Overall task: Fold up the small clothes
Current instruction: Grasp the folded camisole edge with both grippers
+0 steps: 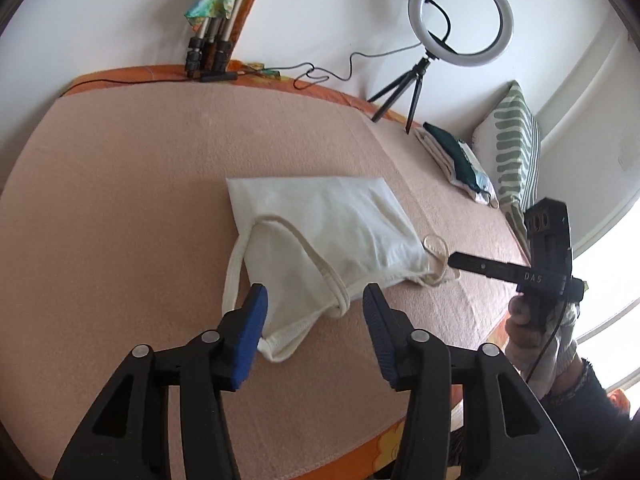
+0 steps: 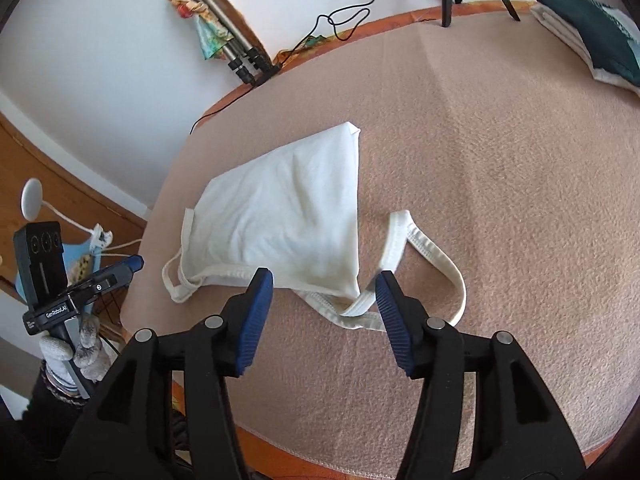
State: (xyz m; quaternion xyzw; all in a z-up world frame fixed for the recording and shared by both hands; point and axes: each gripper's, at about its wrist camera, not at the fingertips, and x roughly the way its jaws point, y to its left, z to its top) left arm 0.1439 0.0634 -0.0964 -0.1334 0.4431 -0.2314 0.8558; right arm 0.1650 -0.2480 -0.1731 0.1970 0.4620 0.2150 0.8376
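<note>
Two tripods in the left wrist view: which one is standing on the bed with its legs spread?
The black mini tripod under the ring light. It stands splayed near the wall; the silver tripod is folded shut and leans against the wall.

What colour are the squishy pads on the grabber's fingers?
Blue, on black arms; the pads show best in the right wrist view.

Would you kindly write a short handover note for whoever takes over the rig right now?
Left gripper: open, holding nothing, at the near strap end of the white tank top.
Right gripper: open, empty, over the other strap loops.
The top lies partly folded on the pink blanket; straps stick out.
Left: tuck straps, finish folding, add to the folded pile.
</note>
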